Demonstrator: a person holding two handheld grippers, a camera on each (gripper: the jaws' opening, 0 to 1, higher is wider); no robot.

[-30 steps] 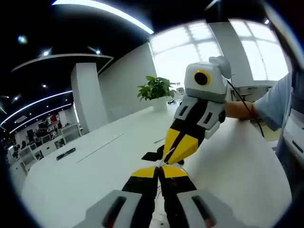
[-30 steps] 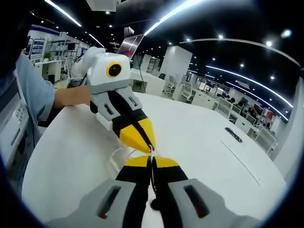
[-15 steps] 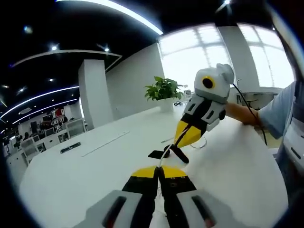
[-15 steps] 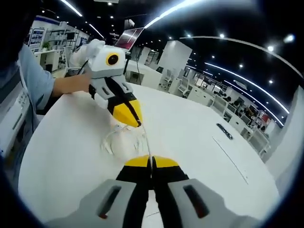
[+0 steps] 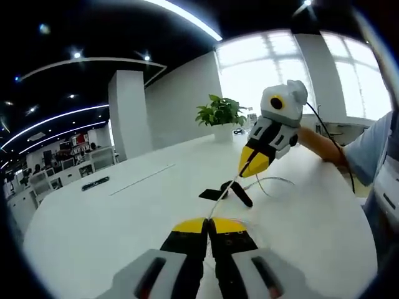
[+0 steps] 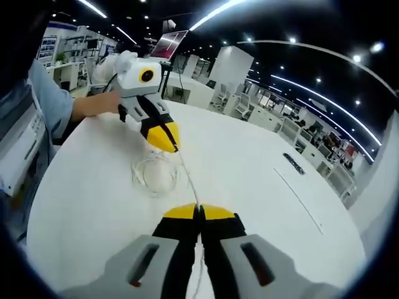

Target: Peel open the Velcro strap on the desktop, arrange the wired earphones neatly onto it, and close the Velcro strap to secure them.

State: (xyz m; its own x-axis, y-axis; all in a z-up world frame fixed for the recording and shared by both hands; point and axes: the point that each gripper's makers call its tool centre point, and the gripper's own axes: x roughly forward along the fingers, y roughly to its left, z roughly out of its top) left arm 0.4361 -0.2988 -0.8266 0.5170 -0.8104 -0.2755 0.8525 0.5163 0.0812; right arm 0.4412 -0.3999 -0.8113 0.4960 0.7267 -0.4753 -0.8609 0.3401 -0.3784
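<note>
- White thin earphone cable point(image 5: 225, 193) runs taut between the two grippers, lifted off the white round tabletop point(image 5: 124, 224).
- Left gripper point(image 5: 209, 225): yellow-tipped jaws closed, pinching one end of the cable. It also shows in the right gripper view point(image 6: 163, 138), jaws together on the cable.
- Right gripper point(image 6: 199, 212): jaws closed on the other end of the same cable. In the left gripper view it shows further out point(image 5: 254, 163), cable leaving its tip.
- Rest of the cable lies as a loose loop on the tabletop point(image 6: 156, 175), under the left gripper; also seen beside the right gripper in the left gripper view point(image 5: 274, 184).
- Black Velcro strap point(image 5: 225, 190) lies flat on the tabletop, under the stretched cable, between the two grippers. Looks spread out in two flaps, so my read: peeled open already. Can't confirm the hook side from here.
- Progress, as a judgement: step 1 likely done. Step 2 in hand: cable being straightened, not yet coiled neat or laid on the strap. Step 3 (closing the strap) not started.
- Left to do: gather the cable into a tidy bundle, set it across the strap, fold the flap over.
- Risk: loose loop may tangle when drawn in.
</note>
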